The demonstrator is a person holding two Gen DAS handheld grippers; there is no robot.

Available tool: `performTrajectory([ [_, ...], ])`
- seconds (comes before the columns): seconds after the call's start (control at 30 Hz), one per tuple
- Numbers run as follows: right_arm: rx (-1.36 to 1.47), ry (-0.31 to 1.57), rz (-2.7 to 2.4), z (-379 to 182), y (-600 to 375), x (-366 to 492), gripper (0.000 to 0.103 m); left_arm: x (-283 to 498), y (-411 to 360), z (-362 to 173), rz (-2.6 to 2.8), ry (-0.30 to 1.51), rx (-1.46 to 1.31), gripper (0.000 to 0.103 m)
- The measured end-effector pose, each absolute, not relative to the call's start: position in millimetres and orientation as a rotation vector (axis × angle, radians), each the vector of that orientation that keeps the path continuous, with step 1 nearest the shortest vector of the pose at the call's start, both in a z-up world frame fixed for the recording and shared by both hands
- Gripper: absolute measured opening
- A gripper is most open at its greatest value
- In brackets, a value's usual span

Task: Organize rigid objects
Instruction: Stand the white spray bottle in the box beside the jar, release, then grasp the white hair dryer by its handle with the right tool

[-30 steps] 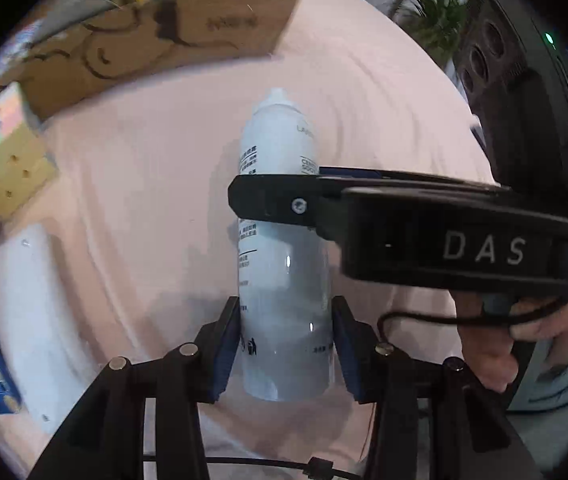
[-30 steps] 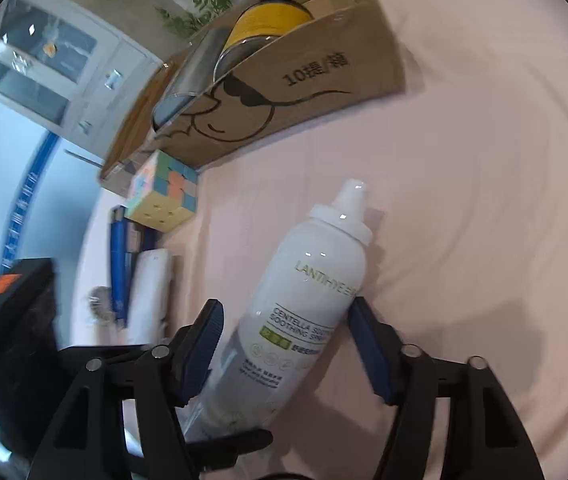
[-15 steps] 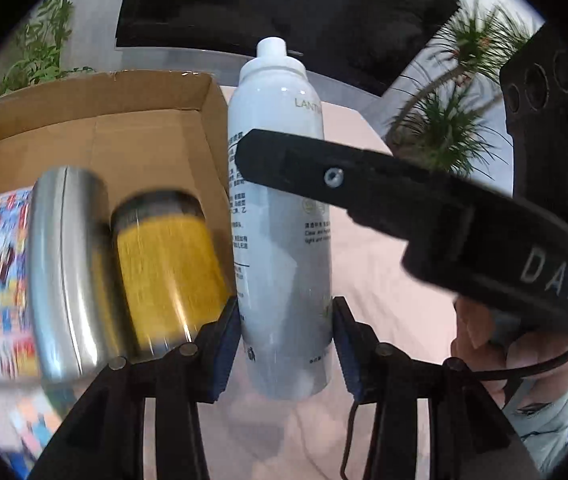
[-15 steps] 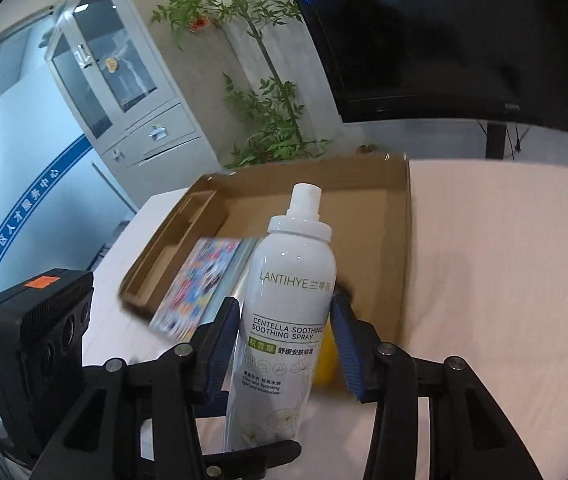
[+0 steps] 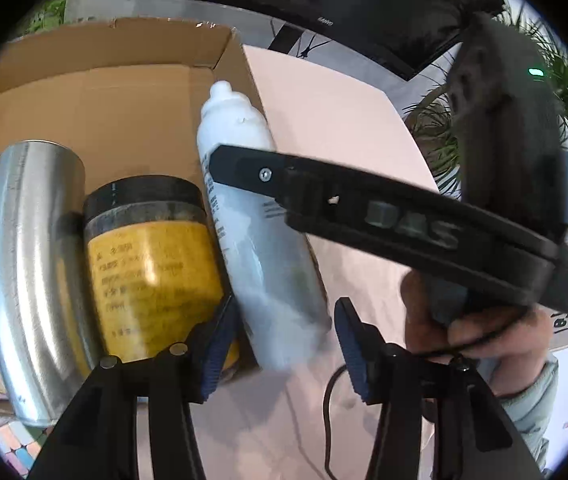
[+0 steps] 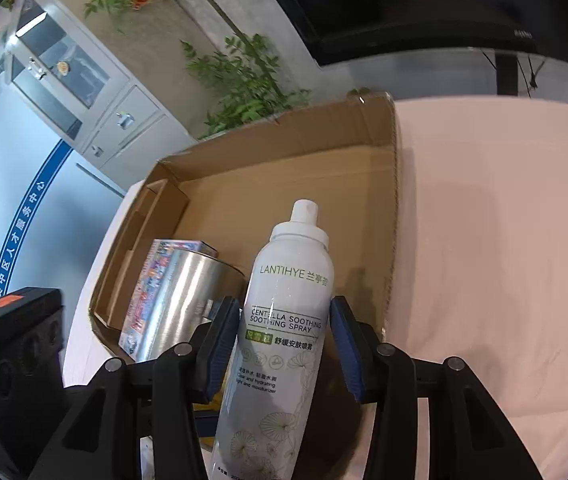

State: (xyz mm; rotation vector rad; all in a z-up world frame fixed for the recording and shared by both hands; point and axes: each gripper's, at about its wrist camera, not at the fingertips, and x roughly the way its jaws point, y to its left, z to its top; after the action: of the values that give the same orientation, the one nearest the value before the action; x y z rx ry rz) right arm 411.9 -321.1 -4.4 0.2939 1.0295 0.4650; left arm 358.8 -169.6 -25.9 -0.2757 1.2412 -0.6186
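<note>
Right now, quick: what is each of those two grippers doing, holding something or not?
Left gripper: open, pads loosely around the soothing spray bottle's base.
Right gripper: shut on the soothing spray bottle.

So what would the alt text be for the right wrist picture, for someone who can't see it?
A white spray bottle stands between the blue pads of the right gripper, in front of an open cardboard box that holds a shiny metal can and a colourful packet. Pink cloth covers the table.
</note>
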Motion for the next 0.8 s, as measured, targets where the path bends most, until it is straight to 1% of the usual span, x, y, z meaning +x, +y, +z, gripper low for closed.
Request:
performTrajectory([
  [0.07, 0.28, 1.025, 0.435, -5, -325, 407, 0.049, 346, -158, -15, -0.62, 1.19, -0.258, 0.049],
  [0.1, 0.291, 1.021, 0.427, -3, -325, 403, 0.06, 341, -152, -10, -0.608, 1.157, -0.245, 0.049],
  [0.13, 0.295, 1.006, 0.415, 0, -327, 397, 0.067, 325, -139, 1, -0.579, 1.097, -0.218, 0.051],
  [0.17, 0.286, 0.977, 0.384, 7, -330, 388, 0.077, 317, -131, 6, -0.567, 1.066, -0.206, 0.051],
  [0.2, 0.265, 0.95, 0.36, 16, -332, 374, 0.081, 299, -116, 16, -0.545, 1.014, -0.194, 0.051],
  [0.23, 0.235, 0.917, 0.346, 25, -332, 359, 0.082, 288, -102, 22, -0.529, 0.976, -0.186, 0.055],
  [0.27, 0.2, 0.874, 0.336, 34, -329, 338, 0.09, 272, -87, 30, -0.508, 0.935, -0.172, 0.059],
  [0.3, 0.167, 0.831, 0.32, 42, -323, 313, 0.102, 255, -71, 38, -0.476, 0.896, -0.151, 0.072],
  [0.33, 0.118, 0.776, 0.298, 46, -315, 282, 0.102, 228, -48, 49, -0.424, 0.848, -0.118, 0.083],
  [0.43, 0.023, 0.703, 0.318, 47, -285, 211, 0.103, 173, 9, 67, -0.315, 0.793, -0.076, 0.084],
  [0.47, 0.004, 0.688, 0.341, 43, -272, 188, 0.103, 166, 20, 69, -0.282, 0.798, -0.071, 0.084],
  [0.57, 0.02, 0.697, 0.454, 22, -230, 130, 0.103, 111, 79, 74, -0.156, 0.826, -0.089, 0.084],
  [0.67, 0.065, 0.767, 0.607, -4, -184, 93, 0.102, 78, 119, 50, -0.114, 0.863, -0.14, 0.084],
  [0.8, 0.033, 0.84, 0.663, -36, -126, 64, 0.102, 61, 144, -11, -0.168, 0.964, -0.268, 0.084],
])
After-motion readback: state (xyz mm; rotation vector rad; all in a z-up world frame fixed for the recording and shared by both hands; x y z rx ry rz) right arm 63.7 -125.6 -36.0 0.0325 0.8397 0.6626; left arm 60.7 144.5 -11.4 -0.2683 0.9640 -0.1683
